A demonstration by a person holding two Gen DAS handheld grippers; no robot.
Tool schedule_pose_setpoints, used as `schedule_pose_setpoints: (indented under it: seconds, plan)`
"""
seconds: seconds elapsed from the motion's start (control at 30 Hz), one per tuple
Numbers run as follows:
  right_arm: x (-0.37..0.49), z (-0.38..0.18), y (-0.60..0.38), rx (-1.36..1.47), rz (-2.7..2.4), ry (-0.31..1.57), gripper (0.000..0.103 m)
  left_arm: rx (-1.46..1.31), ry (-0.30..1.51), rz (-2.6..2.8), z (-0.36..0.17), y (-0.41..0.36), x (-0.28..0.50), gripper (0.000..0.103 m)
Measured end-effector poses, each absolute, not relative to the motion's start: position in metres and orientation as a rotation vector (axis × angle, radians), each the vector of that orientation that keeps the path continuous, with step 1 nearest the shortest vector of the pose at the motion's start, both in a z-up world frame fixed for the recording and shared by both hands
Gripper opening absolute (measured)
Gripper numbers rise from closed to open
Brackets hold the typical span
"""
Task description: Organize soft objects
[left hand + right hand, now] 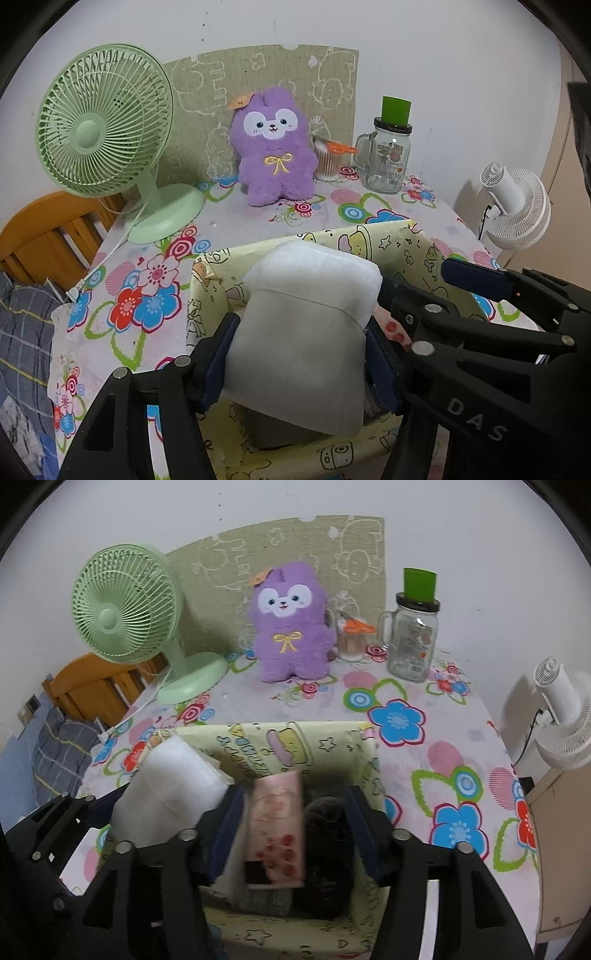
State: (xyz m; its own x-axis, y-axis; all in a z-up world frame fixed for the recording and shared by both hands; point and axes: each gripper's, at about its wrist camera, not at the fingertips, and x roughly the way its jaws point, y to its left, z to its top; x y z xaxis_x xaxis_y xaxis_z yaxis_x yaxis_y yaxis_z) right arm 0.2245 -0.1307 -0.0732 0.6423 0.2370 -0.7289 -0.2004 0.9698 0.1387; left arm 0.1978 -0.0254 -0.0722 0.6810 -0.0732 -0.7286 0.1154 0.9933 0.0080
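Left wrist view: left hand-held gripper [301,360] clamped on a white foam pack [310,332], both pads pressing its sides. Pack held upright over the near-left part of the yellow box [406,243], at about 6 o'clock on the table [240,221]. Lower edge already below the box rim, but apparently not yet resting on anything.

Right wrist view: right hand-held gripper [295,829] inside the same box with jaws apart. Between them a pink packet [275,812], close to or against the 9 o'clock pad and well clear of the 3 o'clock pad, so not gripped. Beside it, toward 3 o'clock, a dark fuzzy item [325,834], also in the box.

Step in hand, by judgement: packing soft things into the box. Pink packet looks delivered; foam pack midway through placement.

Next move likely calls for lowering the foam pack into the free slot at 9 o'clock of the pink packet, then parting the jaws. Needs the right hand-held gripper lifted out first, or at least kept off the foam, since the two stand close together. Light squeeze only: foam likely to dent.

Purple plush [275,147], at 12 o'clock on the table beside the green fan [103,122] at 10 o'clock, not yet boxed; possibly next in line.
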Motion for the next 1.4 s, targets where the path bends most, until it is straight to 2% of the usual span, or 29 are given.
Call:
schedule_pose_setpoints:
  seconds: [0.2, 0.43, 0.57, 1.0, 1.4]
  plan:
    - [0.221, -0.073, -0.138, 0.031, 0.23, 0.835, 0.063, 0.051, 0.829, -0.132, -0.077, -0.032, 0.203, 0.071]
    - [0.218, -0.072, -0.146, 0.024, 0.194, 0.838, 0.067, 0.061, 0.842, -0.137, -0.081, -0.039, 0.207, 0.093]
    - [0.214, -0.072, -0.148, 0.032, 0.19, 0.842, 0.069, 0.063, 0.839, -0.133, -0.079, -0.039, 0.204, 0.098]
    - [0.18, -0.052, -0.146, 0.025, 0.197, 0.784, 0.084, 0.072, 0.791, -0.132, -0.058, -0.039, 0.17, 0.1]
    - [0.145, -0.034, -0.147, 0.021, 0.195, 0.735, 0.089, 0.059, 0.744, -0.125, -0.039, -0.032, 0.132, 0.103]
